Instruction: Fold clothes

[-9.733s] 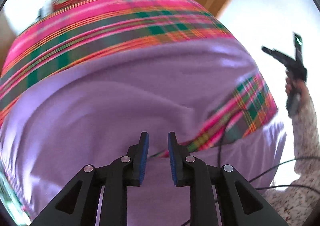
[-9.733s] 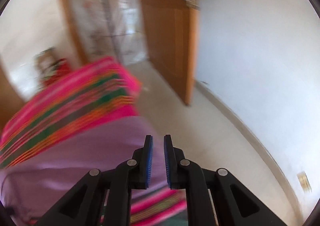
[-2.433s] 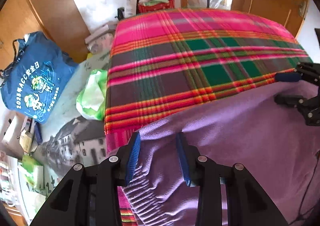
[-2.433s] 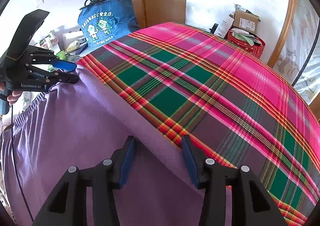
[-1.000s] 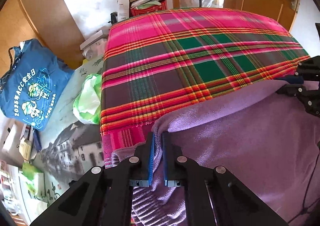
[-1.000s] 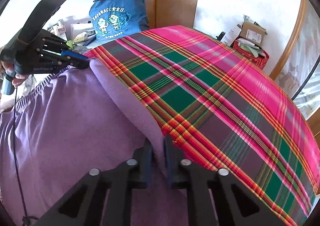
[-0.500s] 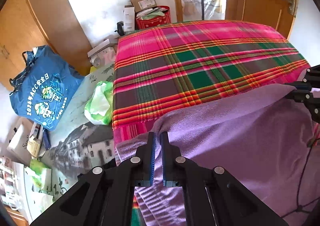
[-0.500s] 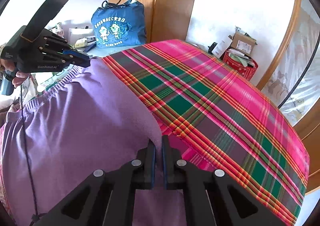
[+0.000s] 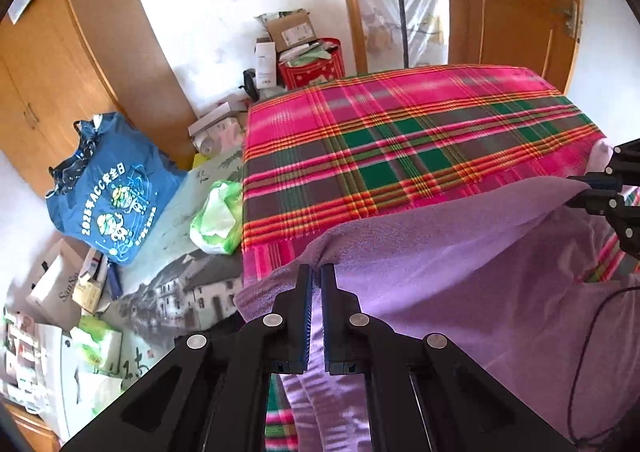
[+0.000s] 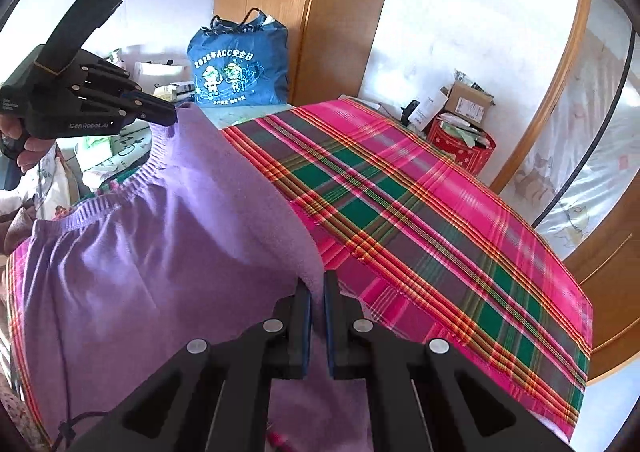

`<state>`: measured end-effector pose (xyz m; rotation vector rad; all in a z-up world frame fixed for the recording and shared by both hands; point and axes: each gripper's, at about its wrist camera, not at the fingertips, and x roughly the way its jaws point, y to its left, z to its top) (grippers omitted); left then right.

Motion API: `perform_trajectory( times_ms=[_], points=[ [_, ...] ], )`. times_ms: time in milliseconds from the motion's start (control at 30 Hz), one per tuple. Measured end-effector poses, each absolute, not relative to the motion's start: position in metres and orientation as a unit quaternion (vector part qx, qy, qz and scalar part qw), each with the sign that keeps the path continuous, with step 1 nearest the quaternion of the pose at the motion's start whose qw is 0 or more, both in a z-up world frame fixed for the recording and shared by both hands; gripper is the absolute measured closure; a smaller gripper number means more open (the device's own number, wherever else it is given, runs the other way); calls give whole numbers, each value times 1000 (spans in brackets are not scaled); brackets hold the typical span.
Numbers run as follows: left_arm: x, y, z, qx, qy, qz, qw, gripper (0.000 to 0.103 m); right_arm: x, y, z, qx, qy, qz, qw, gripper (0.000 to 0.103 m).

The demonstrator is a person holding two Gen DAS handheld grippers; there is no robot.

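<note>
Both the left gripper (image 9: 315, 272) and right gripper (image 10: 316, 280) are clamped on the purple sweater (image 10: 160, 252). It looks soft, light and droopy; corner holds on the edge suit it best.

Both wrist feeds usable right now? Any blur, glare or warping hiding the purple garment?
Left wrist: sharp, purple garment evenly lit; fisheye bends the door frame, black corners. Right wrist: also sharp, mild window glare at right, plaid blanket clear.

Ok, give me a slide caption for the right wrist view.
Both hand-held grippers, right and left, pinch a purple sweater raised over the plaid blanket.
</note>
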<state>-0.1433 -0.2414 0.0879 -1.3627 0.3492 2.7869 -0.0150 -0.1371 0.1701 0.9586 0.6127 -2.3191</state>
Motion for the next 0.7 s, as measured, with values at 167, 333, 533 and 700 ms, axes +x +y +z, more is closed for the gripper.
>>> perform_trajectory(
  times_ms=[167, 333, 533, 700],
  points=[
    [-125, -240, 91, -438, 118, 891, 4, 99, 7, -141, 176, 351, 235, -863, 276, 97],
    [-109, -243, 96, -435, 112, 894, -4, 99, 30, -144, 183, 343, 236, -865, 279, 97],
    [-95, -245, 98, -433, 110, 895, -7, 99, 55, -150, 186, 342, 239, -864, 282, 97],
    [-78, -248, 97, -430, 103, 897, -5, 99, 73, -153, 188, 346, 235, -862, 286, 97]
  ],
)
